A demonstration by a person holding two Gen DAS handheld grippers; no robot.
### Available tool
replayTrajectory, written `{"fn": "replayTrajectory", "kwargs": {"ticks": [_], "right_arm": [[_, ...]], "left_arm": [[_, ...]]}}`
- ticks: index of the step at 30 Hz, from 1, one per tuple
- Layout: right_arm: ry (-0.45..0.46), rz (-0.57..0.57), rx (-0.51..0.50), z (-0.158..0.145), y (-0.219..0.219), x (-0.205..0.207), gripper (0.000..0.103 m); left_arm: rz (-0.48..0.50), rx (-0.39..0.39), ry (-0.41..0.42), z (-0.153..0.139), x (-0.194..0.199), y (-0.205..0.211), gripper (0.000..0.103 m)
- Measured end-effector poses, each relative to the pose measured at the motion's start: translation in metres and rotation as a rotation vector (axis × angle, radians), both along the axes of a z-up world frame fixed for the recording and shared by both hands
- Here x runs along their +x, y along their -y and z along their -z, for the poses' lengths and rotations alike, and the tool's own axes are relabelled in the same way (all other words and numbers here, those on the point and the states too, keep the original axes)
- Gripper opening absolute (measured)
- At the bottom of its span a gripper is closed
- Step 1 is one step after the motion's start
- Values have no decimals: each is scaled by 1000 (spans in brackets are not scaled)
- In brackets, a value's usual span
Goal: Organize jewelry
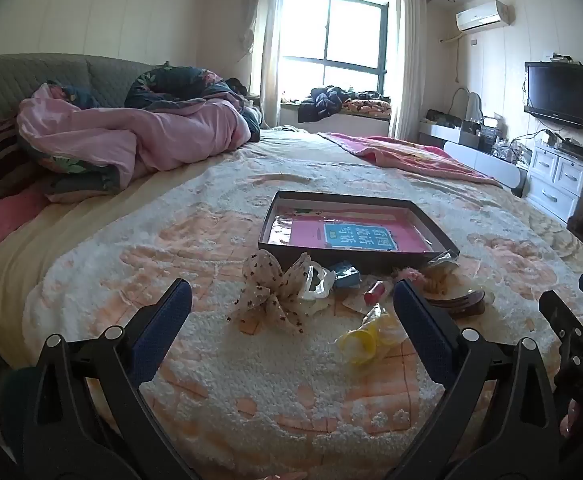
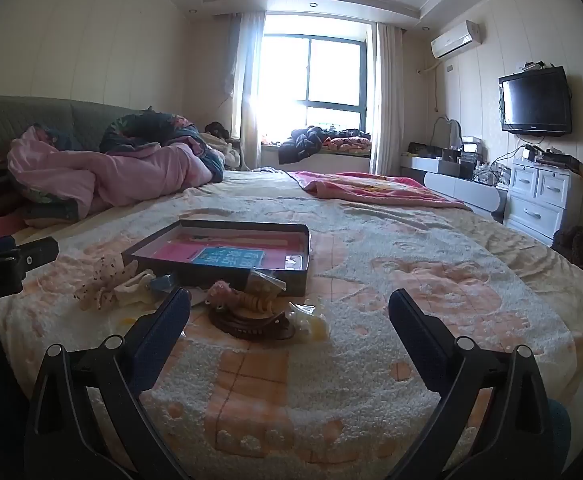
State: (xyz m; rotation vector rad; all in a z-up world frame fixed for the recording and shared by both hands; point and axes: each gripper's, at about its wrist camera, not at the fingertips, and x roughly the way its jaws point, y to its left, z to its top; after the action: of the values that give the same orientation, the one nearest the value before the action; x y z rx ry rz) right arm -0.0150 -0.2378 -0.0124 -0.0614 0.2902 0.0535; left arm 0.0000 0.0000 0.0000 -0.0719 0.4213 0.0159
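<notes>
On a quilted bed (image 1: 251, 380), hair accessories and jewelry (image 1: 311, 292) lie scattered just before a shallow dark box (image 1: 355, 256), none visibly sorted yet, while the left gripper (image 1: 291, 300) and right gripper (image 2: 289, 308) hover wide open, empty.

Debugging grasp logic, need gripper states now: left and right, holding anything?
Left gripper: open, empty, above the bedspread short of the spotted bow.
Right gripper: open, empty, near the round brown case.
</notes>
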Motion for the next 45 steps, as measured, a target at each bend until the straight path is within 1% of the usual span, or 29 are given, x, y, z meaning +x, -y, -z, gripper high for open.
{"fn": "replayTrajectory", "kwargs": {"ticks": [31, 38, 41, 42, 45], "right_arm": [[11, -4, 1, -4, 0, -3, 97], [8, -3, 0, -4, -2, -1, 97], [5, -3, 0, -5, -4, 3, 97], [14, -3, 1, -3, 1, -6, 97], [14, -4, 0, -3, -1, -5, 97]], "left_arm": [[2, 2, 5, -2, 8, 5, 92], [3, 3, 11, -2, 3, 4, 92], [2, 7, 11, -6, 2, 5, 92], [2, 6, 11, -7, 3, 5, 92], [2, 6, 13, -6, 2, 5, 92]]}}
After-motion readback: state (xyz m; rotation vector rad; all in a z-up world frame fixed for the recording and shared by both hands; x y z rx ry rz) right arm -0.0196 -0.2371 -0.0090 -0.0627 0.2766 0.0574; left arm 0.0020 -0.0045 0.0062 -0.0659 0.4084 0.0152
